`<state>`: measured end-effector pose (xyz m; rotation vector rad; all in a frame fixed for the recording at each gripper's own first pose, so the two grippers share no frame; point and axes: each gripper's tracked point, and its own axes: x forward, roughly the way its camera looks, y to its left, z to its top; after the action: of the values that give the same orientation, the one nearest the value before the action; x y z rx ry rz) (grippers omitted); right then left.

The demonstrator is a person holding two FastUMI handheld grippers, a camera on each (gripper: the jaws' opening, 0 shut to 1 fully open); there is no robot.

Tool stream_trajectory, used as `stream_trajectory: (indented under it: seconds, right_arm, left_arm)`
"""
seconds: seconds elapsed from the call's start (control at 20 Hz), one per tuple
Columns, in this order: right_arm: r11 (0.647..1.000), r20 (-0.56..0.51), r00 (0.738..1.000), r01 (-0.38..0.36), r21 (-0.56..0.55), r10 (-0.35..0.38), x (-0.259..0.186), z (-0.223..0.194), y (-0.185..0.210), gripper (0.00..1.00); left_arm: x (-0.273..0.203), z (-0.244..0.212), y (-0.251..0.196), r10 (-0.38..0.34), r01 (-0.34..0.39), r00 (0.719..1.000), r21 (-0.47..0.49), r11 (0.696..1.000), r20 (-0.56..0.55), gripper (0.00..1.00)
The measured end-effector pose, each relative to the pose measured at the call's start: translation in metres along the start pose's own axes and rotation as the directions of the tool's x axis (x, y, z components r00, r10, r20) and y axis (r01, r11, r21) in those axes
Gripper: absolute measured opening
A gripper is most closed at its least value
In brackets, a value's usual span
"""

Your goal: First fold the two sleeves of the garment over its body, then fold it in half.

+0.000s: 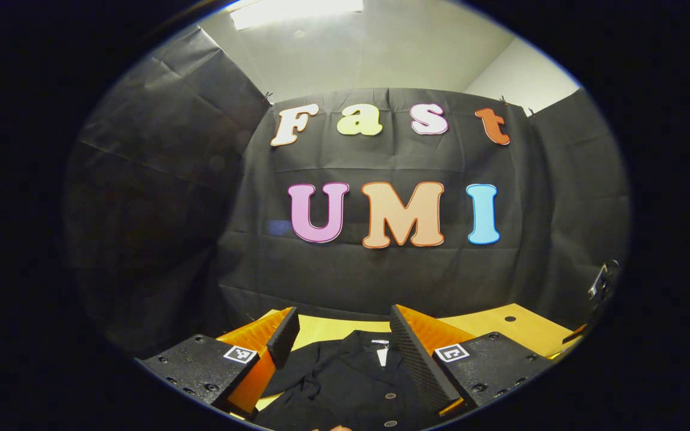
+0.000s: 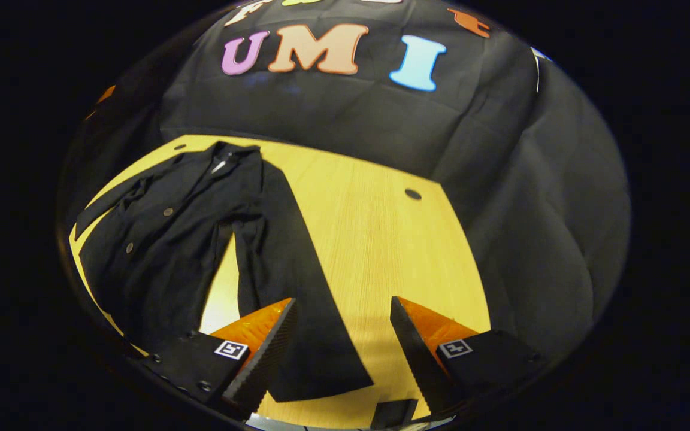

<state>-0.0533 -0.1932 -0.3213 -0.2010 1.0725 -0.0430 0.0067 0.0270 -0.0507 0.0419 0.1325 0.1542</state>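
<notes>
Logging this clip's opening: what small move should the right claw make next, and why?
Probably lower the right claw onto the sleeve and close. Its jaws stand open over the sleeve's cuff end, which lies spread on the table, not yet folded over the garment.

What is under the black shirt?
The black shirt lies spread on a yellow wooden table, which shows all around it and between the body and one sleeve. Anything beneath the cloth itself is covered.
</notes>
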Motion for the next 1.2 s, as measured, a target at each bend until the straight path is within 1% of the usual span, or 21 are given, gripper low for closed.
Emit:
stream_trajectory:
  seconds: [0.2,0.3,0.4,0.45,0.65,0.75,0.85,0.9,1.0,1.05,1.15,1.2]
  right_arm:
    - [0.997,-0.124,0.991,-0.040,0.066,0.048,0.015,-0.033,0.008,1.00]
    - [0.996,-0.163,0.985,-0.050,0.078,0.062,0.023,-0.049,0.011,0.99]
    - [0.995,-0.212,0.974,-0.058,0.081,0.074,0.026,-0.067,0.011,1.00]
    - [0.995,-0.228,0.970,-0.064,0.083,0.081,0.028,-0.072,0.010,1.00]
    - [0.992,-0.274,0.955,-0.089,0.087,0.110,0.031,-0.095,0.013,1.00]
    - [0.989,-0.271,0.952,-0.117,0.095,0.139,0.031,-0.095,0.016,1.00]
    - [0.979,-0.264,0.947,-0.152,0.135,0.184,0.032,-0.097,0.022,0.99]
    - [0.977,-0.250,0.951,-0.147,0.153,0.182,0.033,-0.096,0.022,0.93]
    - [0.976,-0.238,0.953,-0.150,0.159,0.185,0.034,-0.094,0.023,0.87]
    - [0.975,-0.223,0.956,-0.160,0.154,0.192,0.036,-0.094,0.025,0.83]
    - [0.972,-0.192,0.960,-0.175,0.156,0.204,0.038,-0.090,0.029,0.35]
    - [0.972,-0.179,0.964,-0.168,0.164,0.197,0.041,-0.091,0.030,0.22]
  left_arm:
    - [-0.002,-0.001,-0.001,0.001,-0.001,1.000,0.012,1.000,0.000,0.92]
    - [-0.003,0.000,-0.001,0.004,-0.004,1.000,0.012,1.000,0.003,0.93]
    - [-0.003,-0.003,-0.005,0.005,-0.005,1.000,0.010,1.000,-0.004,0.92]
    - [-0.004,-0.004,-0.006,0.005,-0.005,1.000,0.007,1.000,-0.006,0.93]
    - [-0.005,-0.004,-0.018,0.004,-0.004,1.000,0.005,1.000,-0.009,0.93]
    - [-0.008,0.000,-0.023,0.006,-0.006,1.000,0.016,1.000,-0.001,0.92]
    - [-0.010,0.003,-0.026,0.014,-0.014,1.000,0.030,0.999,0.008,0.92]
    - [-0.011,0.003,-0.027,0.018,-0.018,1.000,0.034,0.999,0.006,0.92]
    - [-0.013,0.002,-0.027,0.032,-0.032,0.999,0.040,0.999,0.006,0.92]
    - [-0.014,0.004,-0.028,0.036,-0.036,0.999,0.040,0.999,0.009,0.92]
    - [-0.016,0.004,-0.033,0.029,-0.030,0.999,0.034,0.999,0.014,0.93]
    - [-0.016,0.006,-0.037,0.015,-0.015,1.000,0.033,0.999,0.021,0.93]
